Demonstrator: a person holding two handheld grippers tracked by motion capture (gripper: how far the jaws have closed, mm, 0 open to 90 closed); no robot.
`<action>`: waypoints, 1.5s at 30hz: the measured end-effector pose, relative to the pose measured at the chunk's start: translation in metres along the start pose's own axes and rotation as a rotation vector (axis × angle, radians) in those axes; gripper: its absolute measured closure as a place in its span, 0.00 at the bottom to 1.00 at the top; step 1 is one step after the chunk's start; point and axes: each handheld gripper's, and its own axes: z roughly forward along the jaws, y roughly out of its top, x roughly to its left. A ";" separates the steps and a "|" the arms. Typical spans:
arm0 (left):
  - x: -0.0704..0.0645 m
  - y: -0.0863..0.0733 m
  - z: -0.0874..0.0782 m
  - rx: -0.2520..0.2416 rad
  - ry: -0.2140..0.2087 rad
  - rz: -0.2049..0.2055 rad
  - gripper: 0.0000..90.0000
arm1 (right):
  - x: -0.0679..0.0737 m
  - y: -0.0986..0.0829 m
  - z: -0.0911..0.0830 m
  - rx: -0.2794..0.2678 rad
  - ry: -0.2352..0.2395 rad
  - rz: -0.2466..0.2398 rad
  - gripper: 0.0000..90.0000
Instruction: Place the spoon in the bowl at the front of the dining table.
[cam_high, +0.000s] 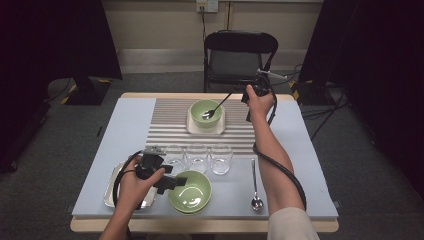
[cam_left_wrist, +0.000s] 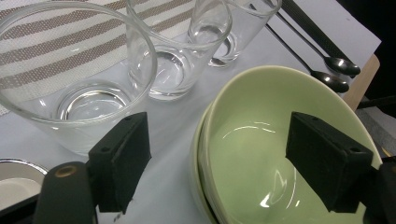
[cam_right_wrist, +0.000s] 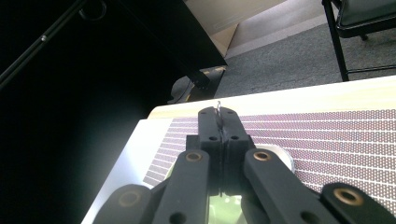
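the near green bowl (cam_high: 189, 191) is sitting closest at the front edge of the worktop (cam_high: 125, 125), and it's actually two bowls stacked going by the left gripper view. the left tongs (cam_high: 172, 183) are spread wide, straddling its rim, one pad inside and one outside. risk there, i'd say: squeezing on one rim and lifting could be dragging the lower bowl along or tipping the stack.

just behind that bowl, three empty glasses (cam_high: 198, 158) are standing in a row, close enough that a sloppy lift could be knocking one over. a spare spoon (cam_high: 255, 186) is lying to the bowl's right, a steel tray (cam_high: 112, 192) to its left.

well behind the bowl, the right tongs (cam_high: 248, 96) are pressed together, pinching a spoon (cam_high: 218, 105) whose head is resting in the far green bowl (cam_high: 206, 112) on a square plate (cam_high: 192, 126). that long handle is giving leverage, so it could be twisting in the grip or tipping the bowl.
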 end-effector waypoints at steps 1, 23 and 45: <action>0.000 0.000 0.000 -0.003 -0.002 0.000 0.24 | 0.000 0.000 0.000 0.000 -0.002 0.000 1.00; 0.000 0.000 -0.002 -0.011 -0.008 0.000 0.24 | -0.002 -0.007 0.006 0.013 -0.007 -0.003 1.00; 0.000 0.001 -0.004 -0.019 -0.005 0.006 0.24 | 0.003 -0.014 0.014 0.025 -0.011 -0.014 1.00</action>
